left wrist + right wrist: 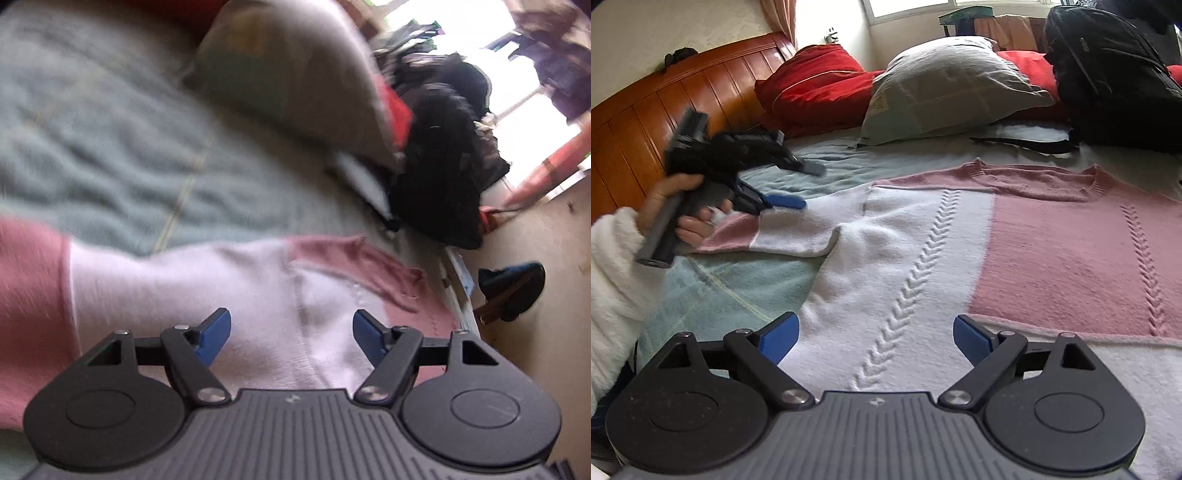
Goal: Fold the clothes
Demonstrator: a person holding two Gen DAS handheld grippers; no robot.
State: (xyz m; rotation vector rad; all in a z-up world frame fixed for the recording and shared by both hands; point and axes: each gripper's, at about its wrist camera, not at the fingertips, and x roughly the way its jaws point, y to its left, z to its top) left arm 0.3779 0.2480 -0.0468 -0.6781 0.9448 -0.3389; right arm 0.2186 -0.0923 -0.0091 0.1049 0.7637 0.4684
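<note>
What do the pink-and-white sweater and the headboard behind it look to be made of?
Sweater: soft knit, probably wool or acrylic; matte, slightly fuzzy, with raised cable braids and a ribbed collar. Headboard: apparently wood, reddish-brown panels with a glossy, varnished-looking sheen.

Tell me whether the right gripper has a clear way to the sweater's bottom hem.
Probably yes. The right gripper is open just above the sweater, nothing lies between them, and the left gripper is off by the sleeve.
</note>
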